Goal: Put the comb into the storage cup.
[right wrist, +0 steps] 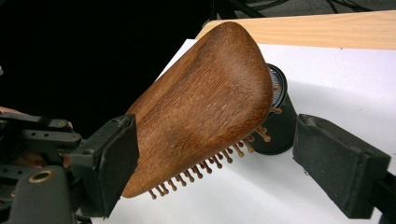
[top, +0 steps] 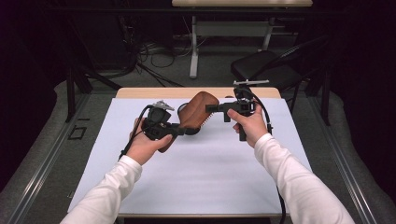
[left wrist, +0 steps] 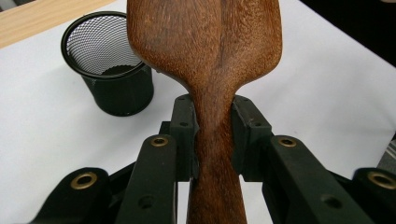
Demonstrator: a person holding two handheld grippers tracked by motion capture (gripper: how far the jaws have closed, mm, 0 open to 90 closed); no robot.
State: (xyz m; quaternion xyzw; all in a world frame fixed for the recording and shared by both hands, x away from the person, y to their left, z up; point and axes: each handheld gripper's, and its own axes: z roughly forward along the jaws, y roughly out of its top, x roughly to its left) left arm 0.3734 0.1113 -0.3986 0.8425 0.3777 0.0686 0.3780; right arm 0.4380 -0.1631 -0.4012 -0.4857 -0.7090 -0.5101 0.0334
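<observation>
1. While you hold the wooden hairbrush (top: 194, 114) up over the white mat (top: 196, 172), a black mesh cup (left wrist: 108, 65) stands on the mat just beyond and to the left of your left gripper (left wrist: 212, 135); in the right gripper view the cup sits behind the brush head, partly hidden by it.
2. Your left gripper is clamped on the brush's narrow handle, both pads pressed against the wood, with the wide head rising past the jaws.
3. Your right gripper (right wrist: 215, 158) stands open around the brush head: the left pad lies against or just beside the lower edge of the head, I cannot tell which, and the right pad is well apart from it, beyond the bristle pins (right wrist: 210, 163).
4. In the high view the two grippers face each other across the brush, your left hand (top: 147, 144) low and your right hand (top: 250, 126) a little higher.
5. The wooden table edge (top: 140, 92) runs behind the cup at the far side. Bare mat lies on your near side of both grippers and out to either side.
</observation>
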